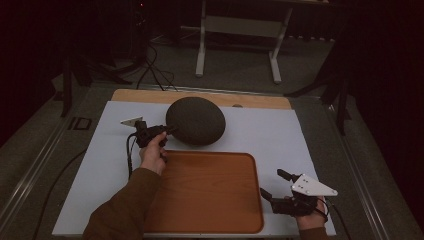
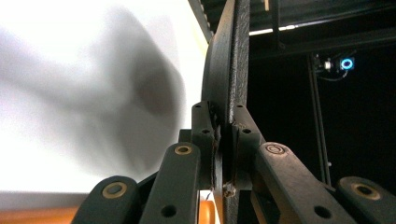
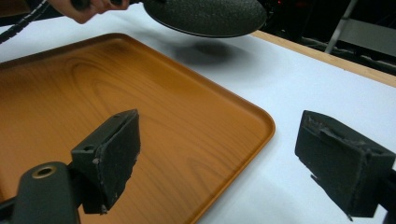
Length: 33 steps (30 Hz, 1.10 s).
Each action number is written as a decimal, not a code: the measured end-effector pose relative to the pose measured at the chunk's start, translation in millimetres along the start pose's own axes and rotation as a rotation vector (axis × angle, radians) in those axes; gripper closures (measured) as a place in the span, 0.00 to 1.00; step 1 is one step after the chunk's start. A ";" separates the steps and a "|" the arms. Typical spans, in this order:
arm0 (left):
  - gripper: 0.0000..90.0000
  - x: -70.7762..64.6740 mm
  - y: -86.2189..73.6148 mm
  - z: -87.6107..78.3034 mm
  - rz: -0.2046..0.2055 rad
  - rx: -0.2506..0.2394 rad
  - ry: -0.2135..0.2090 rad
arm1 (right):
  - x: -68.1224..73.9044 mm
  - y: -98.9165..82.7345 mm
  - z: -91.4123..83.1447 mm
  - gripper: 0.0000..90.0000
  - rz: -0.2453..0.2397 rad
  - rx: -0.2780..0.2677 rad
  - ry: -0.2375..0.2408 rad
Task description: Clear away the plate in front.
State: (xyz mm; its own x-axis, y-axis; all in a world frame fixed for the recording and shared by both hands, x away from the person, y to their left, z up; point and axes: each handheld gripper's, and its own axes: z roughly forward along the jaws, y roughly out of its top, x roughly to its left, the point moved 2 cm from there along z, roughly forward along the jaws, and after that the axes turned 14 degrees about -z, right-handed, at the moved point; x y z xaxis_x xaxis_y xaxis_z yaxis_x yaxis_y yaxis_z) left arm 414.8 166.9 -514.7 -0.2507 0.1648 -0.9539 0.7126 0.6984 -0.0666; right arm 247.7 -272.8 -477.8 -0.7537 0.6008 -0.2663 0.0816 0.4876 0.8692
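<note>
A dark, speckled round plate (image 1: 196,120) hangs above the white table top, beyond the wooden tray (image 1: 205,200). My left gripper (image 1: 170,131) is shut on the plate's near-left rim. In the left gripper view the plate (image 2: 229,56) stands edge-on between the two pads, and my left gripper (image 2: 224,135) pinches it tightly. My right gripper (image 1: 271,182) rests at the tray's right edge, open and holding nothing. In the right gripper view its pads (image 3: 114,154) stand far apart over the tray's corner (image 3: 140,102). The plate (image 3: 205,16) floats farther off, with its shadow on the table below it.
The white table cover (image 1: 280,135) ends in a wooden strip (image 1: 200,96) at the far side. Beyond it stand a white table frame (image 1: 240,35) and cables on the grey floor (image 1: 155,75). A ring-lit camera (image 2: 347,63) glows in the dark.
</note>
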 end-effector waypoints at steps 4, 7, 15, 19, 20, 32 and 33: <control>0.94 0.3 -5.5 -10.4 0.018 0.012 -0.013 | 0.4 0.3 0.1 0.15 0.001 0.000 -0.001; 0.94 1.0 -9.1 -18.5 0.029 0.018 -0.016 | 0.1 0.3 -0.3 0.15 0.001 -0.001 -0.004; 0.94 5.7 -17.8 -39.1 0.035 0.025 -0.028 | 0.2 0.1 0.1 0.15 0.000 0.002 -0.004; 0.94 8.8 -22.1 -48.4 0.048 0.031 -0.027 | -0.2 0.1 -0.1 0.15 0.001 -0.001 -0.005; 0.94 9.6 -23.2 -50.7 0.056 0.030 -0.027 | -0.2 0.1 0.0 0.15 0.001 -0.001 -0.005; 0.94 15.3 -37.4 -71.0 0.078 0.038 -0.011 | 0.6 0.9 0.0 0.15 0.000 0.001 -0.008; 0.94 16.2 -38.7 -72.2 0.080 0.039 -0.010 | 0.6 0.9 0.0 0.15 -0.001 0.001 -0.007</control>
State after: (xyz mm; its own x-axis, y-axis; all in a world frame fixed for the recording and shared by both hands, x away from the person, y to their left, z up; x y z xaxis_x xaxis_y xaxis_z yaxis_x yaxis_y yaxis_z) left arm 335.9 192.8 -506.4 -0.1851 0.2121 -0.9595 0.7555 0.6552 -0.0009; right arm 247.3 -271.9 -477.2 -0.7491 0.6050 -0.2698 0.0817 0.4885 0.8687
